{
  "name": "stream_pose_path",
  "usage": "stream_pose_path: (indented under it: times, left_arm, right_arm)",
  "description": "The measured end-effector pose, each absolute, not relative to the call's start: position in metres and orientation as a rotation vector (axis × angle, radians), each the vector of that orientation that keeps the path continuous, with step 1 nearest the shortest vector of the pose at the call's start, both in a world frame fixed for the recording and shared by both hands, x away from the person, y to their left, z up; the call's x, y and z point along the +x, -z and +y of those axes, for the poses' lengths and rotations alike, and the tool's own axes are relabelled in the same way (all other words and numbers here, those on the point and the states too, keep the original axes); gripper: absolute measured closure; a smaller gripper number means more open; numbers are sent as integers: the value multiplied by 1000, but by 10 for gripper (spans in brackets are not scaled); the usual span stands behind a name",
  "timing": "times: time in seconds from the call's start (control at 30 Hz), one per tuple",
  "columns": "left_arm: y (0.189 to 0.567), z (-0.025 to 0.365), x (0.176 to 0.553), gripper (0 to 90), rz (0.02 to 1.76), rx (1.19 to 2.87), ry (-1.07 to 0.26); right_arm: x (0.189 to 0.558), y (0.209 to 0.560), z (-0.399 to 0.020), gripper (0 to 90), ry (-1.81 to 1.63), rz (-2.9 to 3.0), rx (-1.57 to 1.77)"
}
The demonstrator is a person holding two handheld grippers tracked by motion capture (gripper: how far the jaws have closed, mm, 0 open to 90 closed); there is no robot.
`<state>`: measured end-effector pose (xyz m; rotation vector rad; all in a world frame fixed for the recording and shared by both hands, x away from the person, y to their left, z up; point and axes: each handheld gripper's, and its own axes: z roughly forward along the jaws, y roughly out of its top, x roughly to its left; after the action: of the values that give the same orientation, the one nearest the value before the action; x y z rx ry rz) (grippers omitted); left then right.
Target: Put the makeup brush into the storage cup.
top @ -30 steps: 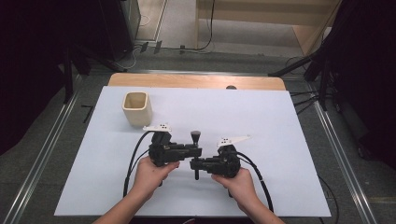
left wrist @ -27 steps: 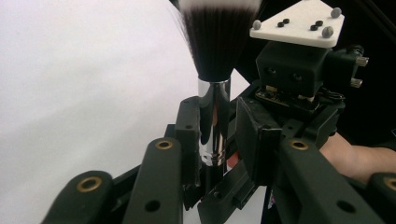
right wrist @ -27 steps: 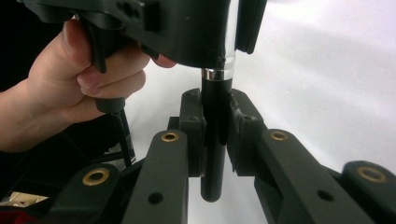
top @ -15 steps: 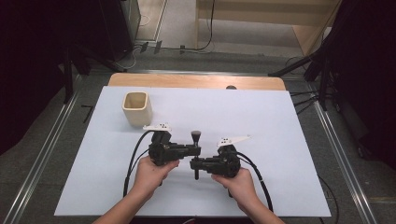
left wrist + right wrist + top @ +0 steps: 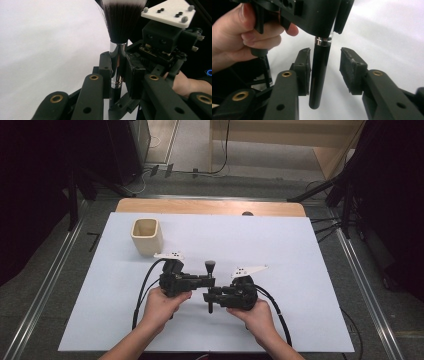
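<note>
Your left claw (image 5: 117, 72) pinches makeup brush (image 5: 119, 40) at metal ferrule, above table (image 5: 300, 250). Right claw (image 5: 324, 71) jaws just spread; handle between, one pad maybe touching. Risk: brush pivots or slips if left grip loosens; cup (image 5: 146, 236) well apart.

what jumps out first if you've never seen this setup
A makeup brush held over the middle of the white table, between two hand-held grippers. The left gripper is clamped on its chrome ferrule; the right gripper has just been opening, its pads off the black handle. A beige cup stands far left.
</note>
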<state>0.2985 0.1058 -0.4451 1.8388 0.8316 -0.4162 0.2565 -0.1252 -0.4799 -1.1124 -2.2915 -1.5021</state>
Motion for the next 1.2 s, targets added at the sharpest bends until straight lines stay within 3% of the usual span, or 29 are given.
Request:
stream_pose_path:
  times: [0.2,0.63,1.2]
  left_arm:
    - [443,108,299,783,832,1871,382]
    - [442,110,301,783,844,1890,383]
    - [440,116,303,783,851,1908,370]
  right_arm:
    - [255,478,-122,475,1488,-2373,-1058]
    - [251,473,-119,298,1505,-2520,-962]
    - [249,468,-127,277,1484,-2648,-943]
